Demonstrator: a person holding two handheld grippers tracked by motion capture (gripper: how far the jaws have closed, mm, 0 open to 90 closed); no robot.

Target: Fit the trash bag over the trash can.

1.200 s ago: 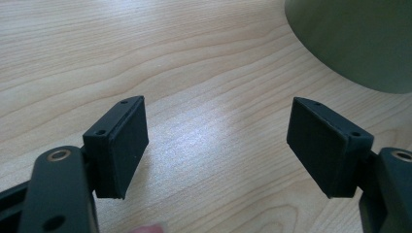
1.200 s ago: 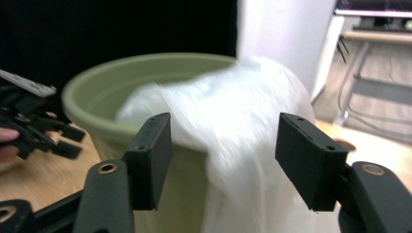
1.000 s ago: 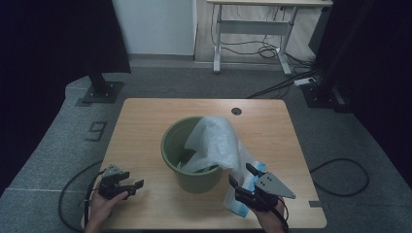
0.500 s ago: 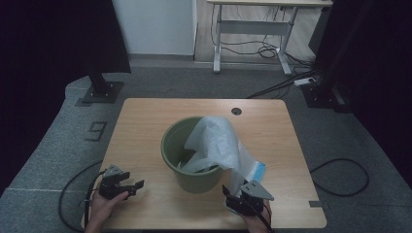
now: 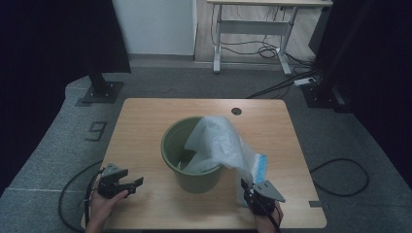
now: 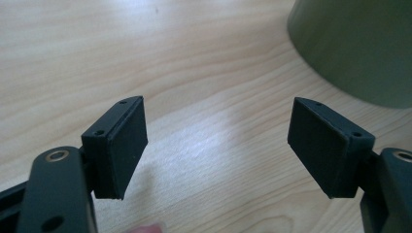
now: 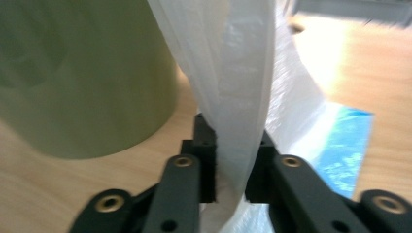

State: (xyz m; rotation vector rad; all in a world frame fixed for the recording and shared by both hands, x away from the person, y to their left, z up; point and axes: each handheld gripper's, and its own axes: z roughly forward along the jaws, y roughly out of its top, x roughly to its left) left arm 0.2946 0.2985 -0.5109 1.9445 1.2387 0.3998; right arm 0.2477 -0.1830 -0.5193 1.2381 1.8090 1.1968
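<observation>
Two grippers work at the bench [image 5: 145, 116]. The right gripper [image 7: 232, 160] has just been closing its jaws, and they now pinch a hanging fold of the white plastic bag [image 5: 218, 145], probably to pull it over the rim of the green bucket [image 5: 177, 167] as a liner. The bag drapes from the bucket down to this gripper, beside the bucket wall. The left gripper [image 6: 218, 141] stands wide and empty, near the bucket

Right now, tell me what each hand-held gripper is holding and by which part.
The right hand-held gripper has just closed on the white plastic bag, pinching a bunched fold of its lower end outside the green bucket. The left hand-held gripper is open, holding nothing.
</observation>
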